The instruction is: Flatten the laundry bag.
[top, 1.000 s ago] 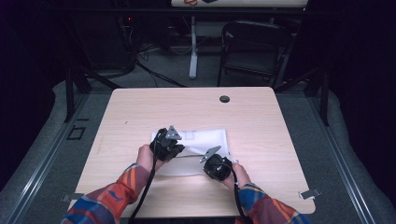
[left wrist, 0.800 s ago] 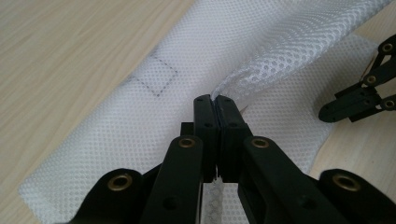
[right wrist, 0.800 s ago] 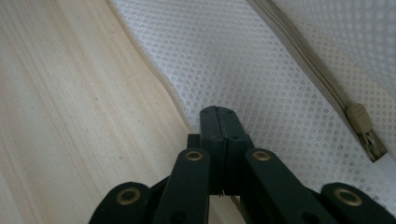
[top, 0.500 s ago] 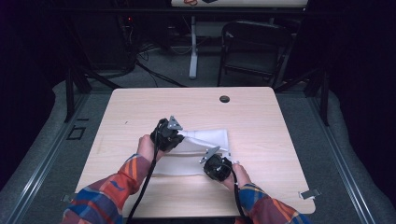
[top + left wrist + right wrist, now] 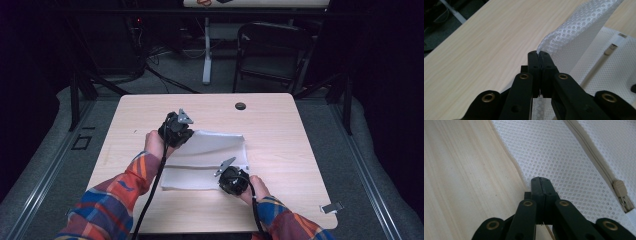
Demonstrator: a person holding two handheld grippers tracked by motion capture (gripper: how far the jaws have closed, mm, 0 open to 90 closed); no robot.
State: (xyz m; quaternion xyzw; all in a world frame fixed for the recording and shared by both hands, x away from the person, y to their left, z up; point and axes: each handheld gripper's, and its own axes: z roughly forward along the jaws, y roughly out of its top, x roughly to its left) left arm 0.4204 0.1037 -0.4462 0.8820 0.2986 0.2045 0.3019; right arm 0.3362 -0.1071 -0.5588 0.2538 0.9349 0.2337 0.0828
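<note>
— Folding, by the look of it. From the high view, where do you stand?

— My left gripper (image 5: 176, 131) pinches an edge of the white mesh bag (image 5: 210, 161), mid-frame on the table (image 5: 300, 130); my right gripper (image 5: 231, 176) pins its lower right edge.

— And the left gripper view?

— Jaws clamped on the mesh, which rises to the upper right off the flat layer and its zipper pull (image 5: 610, 50).

— The right gripper view?

— Jaws shut at the bag's edge, centre frame; I judge they grip it. Next, I'd carry the raised edge across, keeping the right side anchored.
</note>
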